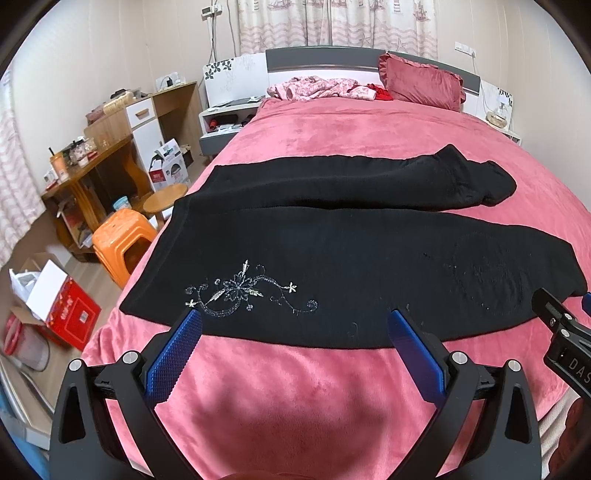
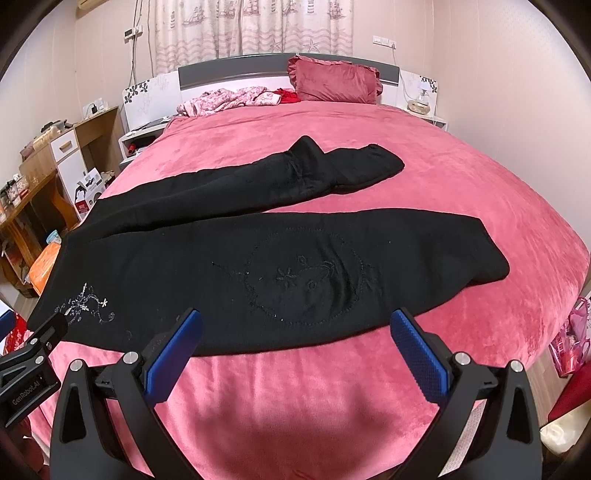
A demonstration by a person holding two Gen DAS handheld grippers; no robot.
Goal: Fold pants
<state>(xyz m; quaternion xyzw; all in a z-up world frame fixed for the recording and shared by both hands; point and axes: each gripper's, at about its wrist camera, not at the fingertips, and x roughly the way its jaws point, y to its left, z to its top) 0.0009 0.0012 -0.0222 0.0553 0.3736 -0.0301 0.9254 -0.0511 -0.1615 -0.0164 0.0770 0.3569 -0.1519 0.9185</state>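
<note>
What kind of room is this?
A home bedroom, it seems: a bed with a pink cover and headboard, a pillow, and curtains behind. Black pants lie spread on the bed.

A lived-in home bedroom — a wide bed [image 2: 424,177] under a pink plush blanket, a red ruffled pillow [image 2: 336,83] against the grey headboard [image 2: 236,70], patterned curtains [image 2: 255,27] behind. A wooden desk [image 1: 92,162] crowded with jars, an orange plastic stool [image 1: 122,236] and open cardboard boxes [image 1: 55,299] line the floor beside it.
</note>
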